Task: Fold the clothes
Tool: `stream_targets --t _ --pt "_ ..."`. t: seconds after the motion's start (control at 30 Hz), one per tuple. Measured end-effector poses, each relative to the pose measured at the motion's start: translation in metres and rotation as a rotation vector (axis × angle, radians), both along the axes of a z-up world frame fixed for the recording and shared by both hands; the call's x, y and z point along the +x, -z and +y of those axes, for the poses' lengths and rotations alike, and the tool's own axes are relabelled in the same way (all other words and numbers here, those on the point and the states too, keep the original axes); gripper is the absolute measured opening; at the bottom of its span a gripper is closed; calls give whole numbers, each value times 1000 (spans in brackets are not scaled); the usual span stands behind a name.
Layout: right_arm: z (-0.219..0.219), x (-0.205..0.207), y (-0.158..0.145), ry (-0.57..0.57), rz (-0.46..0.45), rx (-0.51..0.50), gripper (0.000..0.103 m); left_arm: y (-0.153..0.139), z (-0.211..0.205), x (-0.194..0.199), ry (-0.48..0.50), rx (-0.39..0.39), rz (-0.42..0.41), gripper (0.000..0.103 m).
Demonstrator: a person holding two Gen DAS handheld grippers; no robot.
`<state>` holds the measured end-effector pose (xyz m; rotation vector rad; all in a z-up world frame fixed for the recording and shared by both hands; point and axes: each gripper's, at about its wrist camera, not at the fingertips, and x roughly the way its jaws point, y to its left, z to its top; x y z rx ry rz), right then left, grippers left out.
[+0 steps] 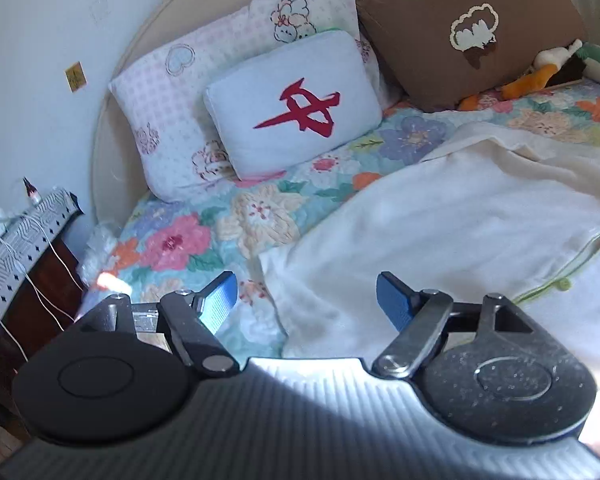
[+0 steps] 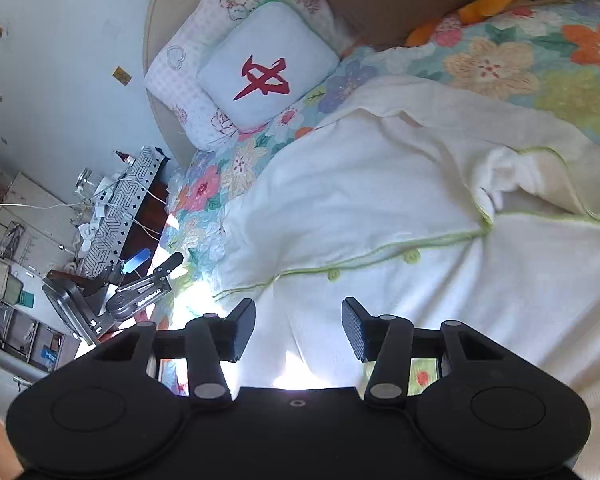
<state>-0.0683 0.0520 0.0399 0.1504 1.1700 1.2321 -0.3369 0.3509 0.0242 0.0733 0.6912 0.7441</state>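
A cream-white knit cardigan with green trim and green buttons lies spread on the floral bedspread. It also shows in the right wrist view, its button edge running across the middle. My left gripper is open and empty above the cardigan's left edge. My right gripper is open and empty above the cardigan's lower part. The left gripper also shows in the right wrist view, at the bed's left edge.
A white cushion with a red character, a pink checked pillow and a brown pillow lean at the headboard. A plush toy lies at the far right. A cluttered nightstand with cables stands left of the bed.
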Motion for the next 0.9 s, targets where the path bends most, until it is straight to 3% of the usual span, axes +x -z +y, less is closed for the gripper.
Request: stream_targets --t 0.1,0.2,0.27,0.33,0.4,0.53,0.7,0.8,0.9 --pt "-44 -5 -1 54 -7 -52 57 4 -23 11 34 -43 53 76" --pt "-83 -2 4 124 62 -120 57 15 -47 23 58 -66 143 76" --pt "-110 0 8 165 121 -153 57 20 -63 32 89 -128 187 76" --pt "-131 -1 9 191 186 -178 57 20 -81 36 160 -171 205 76" --pt "-151 -7 1 186 194 -185 57 19 -100 40 244 -157 247 76" --pt "-175 -15 -19 185 29 -276 60 12 -118 54 306 -196 324 76" --pt "-183 -9 5 244 -279 -516 67 20 -148 84 465 -391 256 76" --pt "-178 5 38 217 -295 -605 68 29 -182 113 588 -491 199 76" --pt "-165 23 66 216 -182 -589 65 32 -215 135 697 -548 131 76"
